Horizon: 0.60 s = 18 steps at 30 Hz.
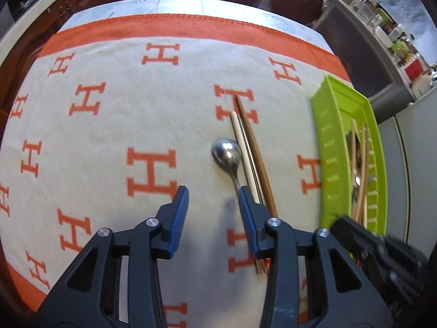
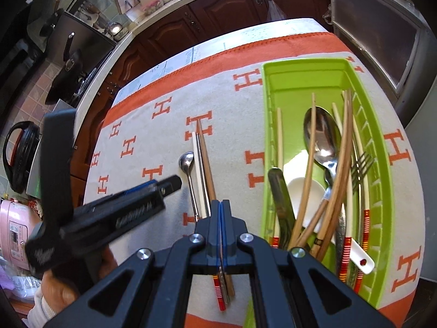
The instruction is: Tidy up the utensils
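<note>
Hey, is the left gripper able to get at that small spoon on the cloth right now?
Probably yes. The left gripper is open and empty, the spoon lies just ahead by its right finger, and only the chopsticks crowd one side.

Spoon (image 1: 227, 151) left of 3 chopsticks (image 1: 252, 158) on cloth (image 1: 109, 136), tray (image 2: 269, 147) right of them

steel spoon (image 1: 226, 151) beside chopsticks (image 1: 252, 147), left of green tray (image 1: 331, 147)
</note>
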Tool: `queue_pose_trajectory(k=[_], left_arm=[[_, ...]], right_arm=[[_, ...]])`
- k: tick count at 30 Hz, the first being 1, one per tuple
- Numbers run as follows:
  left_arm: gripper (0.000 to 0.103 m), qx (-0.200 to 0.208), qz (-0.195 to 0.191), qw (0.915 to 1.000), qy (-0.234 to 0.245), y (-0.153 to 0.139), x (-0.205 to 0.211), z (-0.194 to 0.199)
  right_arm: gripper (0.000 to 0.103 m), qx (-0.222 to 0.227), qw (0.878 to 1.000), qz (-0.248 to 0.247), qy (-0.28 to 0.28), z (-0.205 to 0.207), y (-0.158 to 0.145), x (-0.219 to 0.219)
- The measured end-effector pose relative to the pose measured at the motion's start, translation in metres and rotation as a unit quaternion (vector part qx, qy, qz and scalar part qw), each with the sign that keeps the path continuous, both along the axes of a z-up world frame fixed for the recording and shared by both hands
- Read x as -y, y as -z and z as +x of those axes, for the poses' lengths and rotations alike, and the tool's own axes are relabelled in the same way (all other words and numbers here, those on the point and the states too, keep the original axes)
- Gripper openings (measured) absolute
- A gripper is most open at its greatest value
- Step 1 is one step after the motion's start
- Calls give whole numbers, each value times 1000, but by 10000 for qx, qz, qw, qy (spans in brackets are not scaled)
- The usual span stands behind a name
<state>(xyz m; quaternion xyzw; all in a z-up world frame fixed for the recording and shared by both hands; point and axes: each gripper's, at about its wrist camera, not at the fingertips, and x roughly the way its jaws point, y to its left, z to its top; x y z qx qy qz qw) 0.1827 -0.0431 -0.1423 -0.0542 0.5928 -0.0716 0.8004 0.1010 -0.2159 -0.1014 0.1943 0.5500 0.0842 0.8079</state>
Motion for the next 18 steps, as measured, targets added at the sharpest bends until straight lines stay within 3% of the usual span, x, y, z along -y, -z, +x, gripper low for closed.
queue_pose_trajectory(k=[4, 13, 18], left_arm=[[22, -247, -89, 9995, -161, 11, -1, 17], [22, -252, -383, 9985, -293, 19, 6, 33], [22, -499, -897, 9937, -442, 21, 0, 39]], right_arm=[[0, 36, 10000, 37, 48, -2, -1, 3], [0, 46, 9999, 95, 94, -5, 0, 7], [0, 98, 9999, 102, 96, -7, -3, 8]])
